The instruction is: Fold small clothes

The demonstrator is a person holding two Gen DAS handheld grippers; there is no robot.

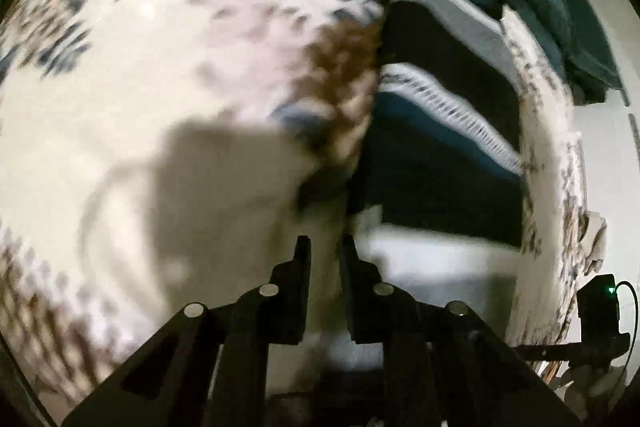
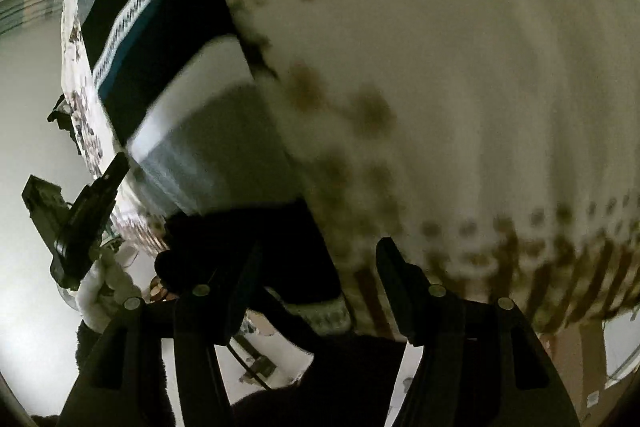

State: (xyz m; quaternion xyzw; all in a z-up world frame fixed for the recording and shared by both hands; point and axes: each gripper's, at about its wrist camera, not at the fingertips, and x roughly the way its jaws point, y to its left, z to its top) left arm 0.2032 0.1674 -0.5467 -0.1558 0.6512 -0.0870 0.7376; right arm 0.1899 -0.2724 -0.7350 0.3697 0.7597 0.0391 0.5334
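Both views blurred. My left gripper (image 1: pixel 326 247), bottom centre of its view, has its jaws nearly pressed together with only a thin slit between them; pale cloth shows in the slit, but I can't tell if any is pinched. My right gripper (image 2: pixel 320 251), bottom centre of its view, is spread wide, nothing gripped, with the dark near end of the sweater (image 2: pixel 168 39) under the gap.

The sweater, striped dark, teal and white, lies flat on the floral sheet (image 1: pixel 160 87): right of centre in the left view, upper left running down to bottom centre in the right view. It looks unfolded, so I'd say the fold isn't started.

Risks: the left jaws may have closed on nothing or on sheet, so a lift drags bedding. The right jaws, closing blind, could take a single layer or miss the hem, giving a skewed fold.
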